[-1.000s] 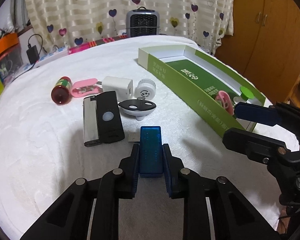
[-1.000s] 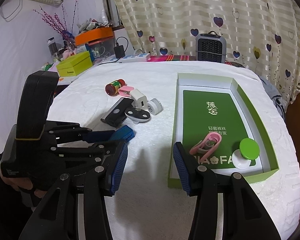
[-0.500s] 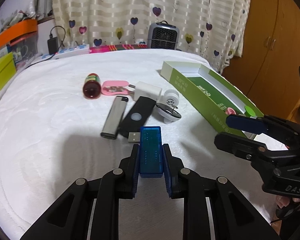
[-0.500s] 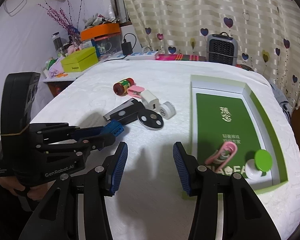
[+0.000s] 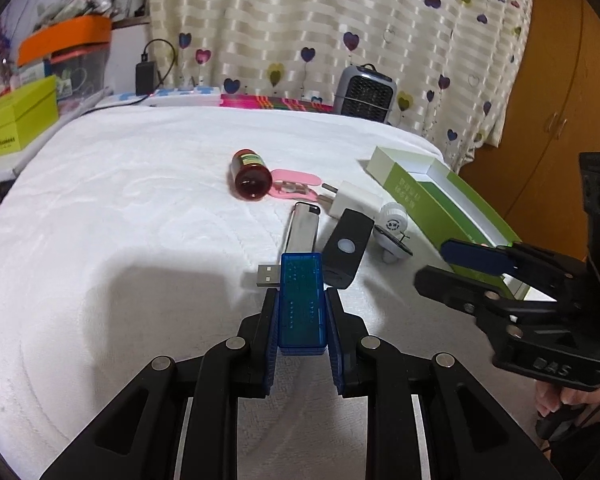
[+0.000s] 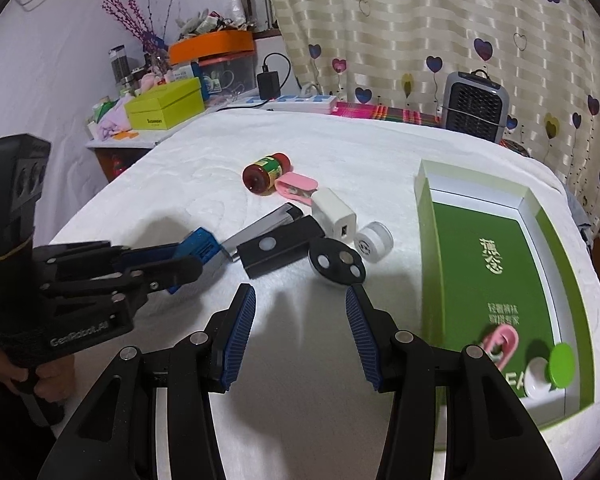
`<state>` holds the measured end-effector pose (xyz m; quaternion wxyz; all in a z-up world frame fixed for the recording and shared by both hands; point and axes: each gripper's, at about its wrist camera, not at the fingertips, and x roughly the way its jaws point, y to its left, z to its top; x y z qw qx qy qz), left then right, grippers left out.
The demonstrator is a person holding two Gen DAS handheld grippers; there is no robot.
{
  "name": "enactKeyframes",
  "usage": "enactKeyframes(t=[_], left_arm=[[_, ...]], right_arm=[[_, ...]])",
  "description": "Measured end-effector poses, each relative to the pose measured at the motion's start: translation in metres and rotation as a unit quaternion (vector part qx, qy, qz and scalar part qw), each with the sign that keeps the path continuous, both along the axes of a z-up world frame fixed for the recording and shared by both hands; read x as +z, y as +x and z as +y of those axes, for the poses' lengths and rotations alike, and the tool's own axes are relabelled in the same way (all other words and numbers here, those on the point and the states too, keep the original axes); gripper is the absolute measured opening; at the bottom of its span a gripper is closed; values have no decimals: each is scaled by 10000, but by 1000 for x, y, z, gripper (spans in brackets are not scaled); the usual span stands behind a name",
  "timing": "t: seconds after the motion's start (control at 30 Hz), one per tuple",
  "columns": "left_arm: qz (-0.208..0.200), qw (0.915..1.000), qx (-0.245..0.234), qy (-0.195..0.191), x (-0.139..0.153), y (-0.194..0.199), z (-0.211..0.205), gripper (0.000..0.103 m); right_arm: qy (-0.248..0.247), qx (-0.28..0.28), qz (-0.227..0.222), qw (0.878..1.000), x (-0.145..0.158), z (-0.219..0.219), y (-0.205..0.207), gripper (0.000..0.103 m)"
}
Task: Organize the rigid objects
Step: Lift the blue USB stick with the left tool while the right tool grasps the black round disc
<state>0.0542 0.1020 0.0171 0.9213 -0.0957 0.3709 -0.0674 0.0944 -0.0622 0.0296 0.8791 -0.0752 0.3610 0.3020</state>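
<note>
My left gripper [image 5: 301, 300] is shut on a translucent blue USB device [image 5: 302, 292] and holds it above the white bed cover. The right wrist view shows the same blue USB device [image 6: 200, 242] at the left. My right gripper [image 6: 300, 296] is open with nothing between its fingers. Beyond it lie a black oval disc [image 6: 336, 266], a black rectangular device [image 6: 280, 250], a silver lighter [image 5: 302, 228], a white charger [image 6: 334, 214], a white round cap [image 6: 374, 240], a pink clip [image 5: 294, 184] and a red bottle [image 6: 266, 170].
An open green box [image 6: 428, 240] on the right holds another pink clip [image 6: 500, 342] and a green-lidded white pot [image 6: 556, 364]. A grey heater [image 5: 366, 94] stands at the bed's far edge. A lime box [image 5: 16, 120] and clutter lie far left, a wooden wardrobe [image 5: 560, 100] right.
Both grippers have shifted left across the bed, so the green box sits further right in both views. The left gripper still holds the blue USB device; the right stays open.
</note>
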Motion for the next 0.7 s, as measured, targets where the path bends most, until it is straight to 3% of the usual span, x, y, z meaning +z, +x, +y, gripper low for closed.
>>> enactKeyframes(t=[0.53,0.63,0.7], left_arm=[[6,9988,-208,-433,-3,-2,6,21],[14,9987,-234,-447,-3,-1,5,21],[26,9987,-225,-464,-4,-1,6,21]], right_arm=[[-784,-323,105,9963,-13,31,39,48],[-805,-309,116,9962,-15,33,41,35],[-824,-326,106,9960,-16,33,41,31]])
